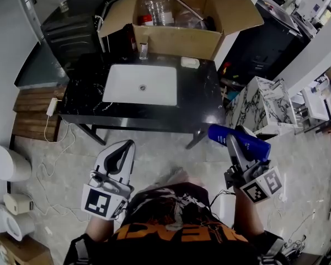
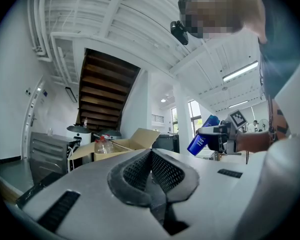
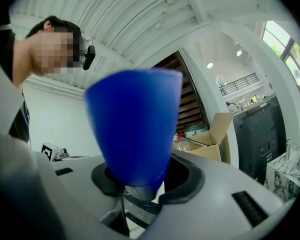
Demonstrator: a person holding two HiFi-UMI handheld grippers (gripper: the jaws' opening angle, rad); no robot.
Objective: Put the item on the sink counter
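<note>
The right claw [image 1: 233, 143] grips the blue bottle [image 1: 254, 145] in the air, well apart from the black sink desk [image 1: 201, 98], while the left claw [image 1: 126, 146] is closed and empty.

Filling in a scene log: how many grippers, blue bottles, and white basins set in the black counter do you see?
Grippers: 2, the left gripper and the right gripper
Blue bottle: 1, in the right gripper
White basin: 1
Total: 4
</note>
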